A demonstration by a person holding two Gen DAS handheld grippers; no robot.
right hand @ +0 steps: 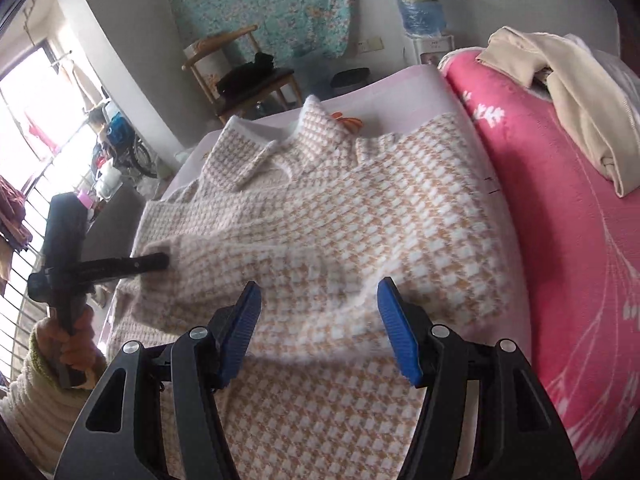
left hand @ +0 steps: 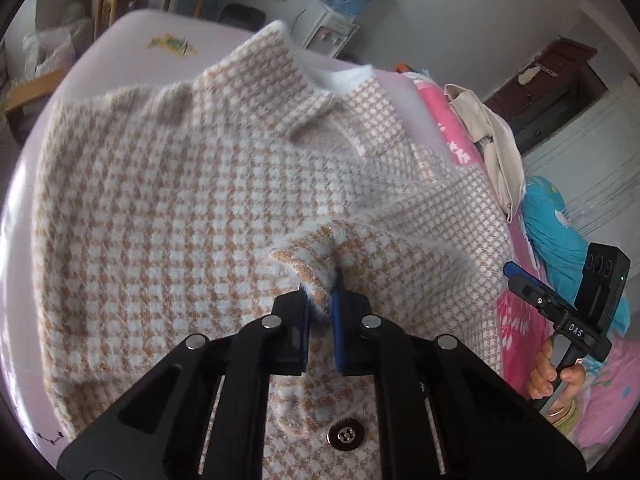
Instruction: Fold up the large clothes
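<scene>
Pale pink bed (left hand: 120,40): houndstooth jacket (left hand: 160,200) spread flat across it, collar at the far end. My left claw (left hand: 320,300) clenched on a raised fold of its fabric. My right claw (right hand: 318,320) released, above the jacket, gripping nothing.

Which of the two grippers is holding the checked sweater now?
The left gripper: its fingers pinch a sweater fold. The right gripper is open, holding nothing.

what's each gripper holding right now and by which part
The left gripper is shut on the houndstooth jacket, pinching a cuff-like end of its fabric. The right gripper is open over the jacket, holding nothing.
</scene>
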